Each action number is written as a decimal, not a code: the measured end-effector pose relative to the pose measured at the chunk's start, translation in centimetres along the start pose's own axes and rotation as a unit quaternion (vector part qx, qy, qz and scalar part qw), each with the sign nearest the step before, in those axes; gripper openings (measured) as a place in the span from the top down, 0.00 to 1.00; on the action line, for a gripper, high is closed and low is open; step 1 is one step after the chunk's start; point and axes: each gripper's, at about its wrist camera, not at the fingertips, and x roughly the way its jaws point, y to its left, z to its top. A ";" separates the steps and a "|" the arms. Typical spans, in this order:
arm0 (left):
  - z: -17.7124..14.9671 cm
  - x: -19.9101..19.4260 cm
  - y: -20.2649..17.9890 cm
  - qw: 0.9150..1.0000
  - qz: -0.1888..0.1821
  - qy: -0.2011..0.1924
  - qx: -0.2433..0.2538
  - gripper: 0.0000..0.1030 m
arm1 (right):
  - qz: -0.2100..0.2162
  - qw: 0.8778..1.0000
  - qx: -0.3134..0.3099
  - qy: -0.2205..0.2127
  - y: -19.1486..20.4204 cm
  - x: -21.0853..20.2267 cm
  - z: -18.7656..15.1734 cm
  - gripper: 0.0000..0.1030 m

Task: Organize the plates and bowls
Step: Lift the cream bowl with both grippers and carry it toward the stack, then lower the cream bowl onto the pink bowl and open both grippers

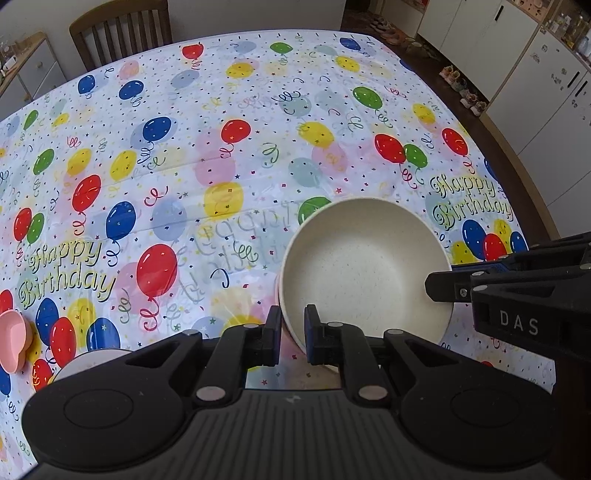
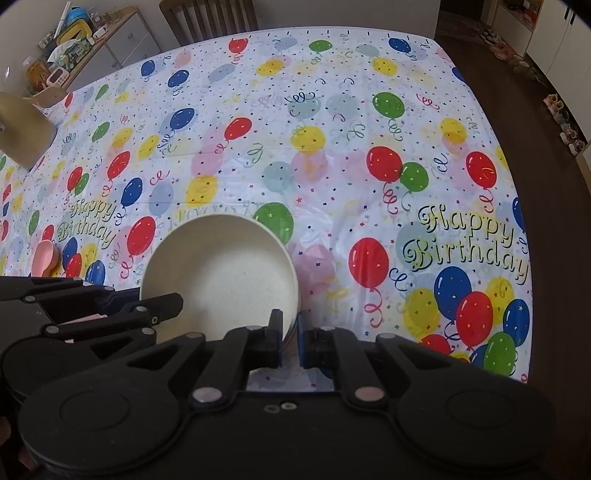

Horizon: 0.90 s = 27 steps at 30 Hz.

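— What are the left tongs (image 1: pixel 291 334) doing?
— Clamped on the near rim of the cream bowl (image 1: pixel 364 266), one finger inside, one outside.
— And the right tongs (image 2: pixel 290 338)?
— They straddle the opposite rim of the same bowl (image 2: pixel 221 273); whether the pads press it I cannot tell.
— Where is the bowl?
— On the bench (image 1: pixel 240 155), over the balloon-print birthday cloth, tilted a little.
— Anything else nearby?
— A small pink bowl (image 1: pixel 13 341) well off to the left, and a wooden chair (image 1: pixel 122 29) at the far edge.
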 end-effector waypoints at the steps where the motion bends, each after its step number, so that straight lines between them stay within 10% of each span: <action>1: 0.0 -0.1 0.1 1.000 -0.001 -0.001 -0.002 0.89 | -0.002 1.000 -0.001 -0.002 0.0 0.0 0.1 0.83; 27: -3.0 -7.6 2.6 0.995 0.014 -0.077 -0.056 0.79 | 0.034 0.994 -0.078 -0.065 3.0 -6.7 -0.8 0.65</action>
